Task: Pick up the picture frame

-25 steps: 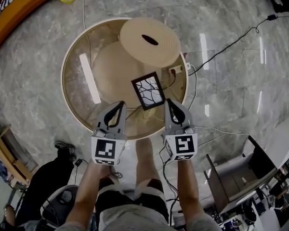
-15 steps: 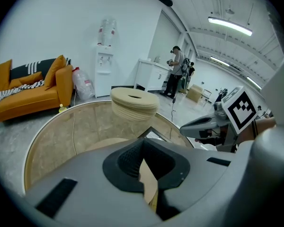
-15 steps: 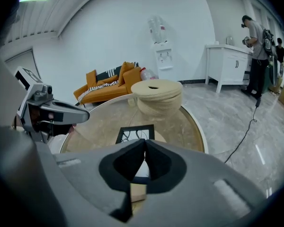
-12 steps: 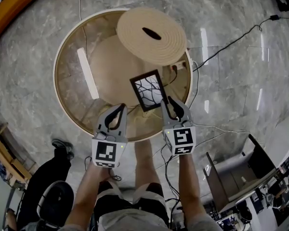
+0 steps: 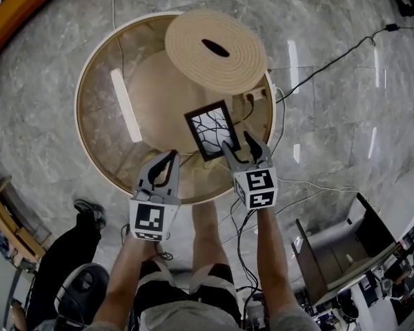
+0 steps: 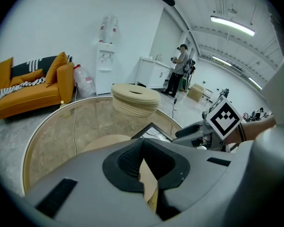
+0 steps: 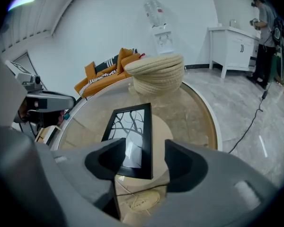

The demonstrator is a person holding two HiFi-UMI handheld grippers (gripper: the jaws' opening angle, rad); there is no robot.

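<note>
Head view: my right gripper (image 5: 238, 143) has its jaws spread wide, having just been opening, and nothing is pinched in them. The picture frame (image 5: 212, 129) appears to lie flat on the round glass table (image 5: 78, 95), just ahead of that gripper's tips and a little to their left, its near right corner closest to them. My left gripper (image 5: 167, 158) hangs level with the right one, further from the frame, which lies ahead and to its right. The coiled woven basket (image 5: 216, 50) sits well beyond the frame.

Left gripper view: the jaws are pressed together at the tips with nothing between them. The frame shows just past them, to the right.

Right gripper view: the frame's near short edge and right-hand long edge show in the gap between my jaws, but the pads are clear of it.

I judge the approach is nearly done. To grip well, I should lower the tips so they straddle the near right corner squarely, then close slowly. On glass the frame could skate away if one jaw touches first.
</note>
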